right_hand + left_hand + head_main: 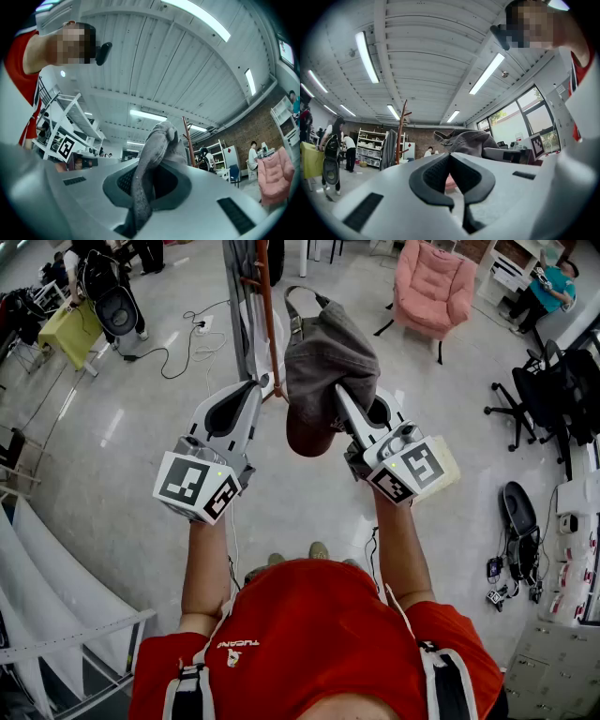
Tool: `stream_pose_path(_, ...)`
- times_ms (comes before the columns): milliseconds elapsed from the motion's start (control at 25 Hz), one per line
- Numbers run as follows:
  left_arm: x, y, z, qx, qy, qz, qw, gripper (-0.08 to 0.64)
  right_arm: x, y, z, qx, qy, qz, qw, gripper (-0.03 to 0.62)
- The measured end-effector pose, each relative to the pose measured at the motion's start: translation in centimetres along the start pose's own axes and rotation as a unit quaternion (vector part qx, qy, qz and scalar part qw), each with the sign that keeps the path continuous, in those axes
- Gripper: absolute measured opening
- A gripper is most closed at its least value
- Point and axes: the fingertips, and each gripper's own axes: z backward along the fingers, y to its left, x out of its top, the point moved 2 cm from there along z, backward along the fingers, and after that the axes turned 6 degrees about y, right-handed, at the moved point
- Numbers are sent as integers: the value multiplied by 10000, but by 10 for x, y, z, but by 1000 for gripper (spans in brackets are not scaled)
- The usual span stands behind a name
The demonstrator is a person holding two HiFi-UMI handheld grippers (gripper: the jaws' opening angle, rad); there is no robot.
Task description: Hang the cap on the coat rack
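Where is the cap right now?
Head view, centre: the cap hangs pinched in the right gripper, just right of the coat rack pole.

Tight by the coat rack [269,324] pole
Stood between left claw [260,386] and cap [323,357], barring that gap; left open air to either side.

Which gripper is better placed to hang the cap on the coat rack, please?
The right gripper: its jaws are shut on the grey cap, raised beside the coat rack. The left gripper is shut and holds nothing.
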Motion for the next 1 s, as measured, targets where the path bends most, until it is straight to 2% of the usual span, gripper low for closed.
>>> stream_pose_path(360, 3, -8, -7, -3, -15, 31, 10000, 8, -2, -4, 6, 241, 0, -105, 9997, 38)
stream_pose_path(720, 1, -15, -28, 22, -22, 43, 10000, 8, -5, -27, 14, 318, -99, -125, 9994, 38)
stream_pose_path(1000, 4, -45, -59, 209, 59, -55, 9997, 8, -2, -66, 45, 430, -169, -187, 9988, 38)
